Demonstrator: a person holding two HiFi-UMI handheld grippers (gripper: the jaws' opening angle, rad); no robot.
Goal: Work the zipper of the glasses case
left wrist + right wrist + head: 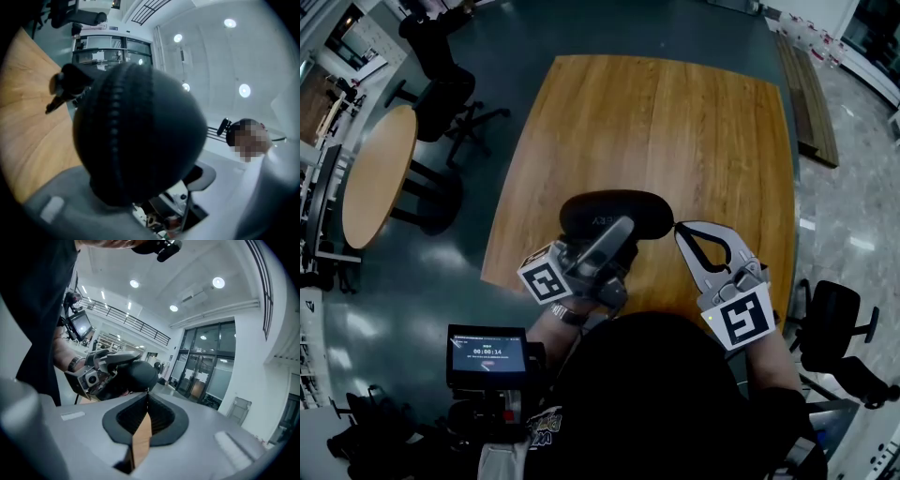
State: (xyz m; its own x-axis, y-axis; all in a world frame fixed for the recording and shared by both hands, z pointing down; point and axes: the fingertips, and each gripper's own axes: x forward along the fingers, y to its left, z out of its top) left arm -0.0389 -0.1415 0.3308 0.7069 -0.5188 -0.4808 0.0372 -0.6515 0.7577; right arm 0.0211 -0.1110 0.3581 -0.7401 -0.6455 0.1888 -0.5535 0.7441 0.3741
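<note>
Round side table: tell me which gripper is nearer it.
Left. The left gripper, clamped around the glasses case, is on the round side table's side. The right gripper is farther off, shut at the case's opposite end.

The person wears a black short-sleeved top [666,403] with a small coloured print low on its front, and a metallic watch band [567,314] on the left wrist. The left gripper [619,234] and the right gripper [678,228] are pale grey with ribbed black pads inside. Each carries a white cube printed with black square markers, the left cube [546,278] and the right cube [742,319].
</note>
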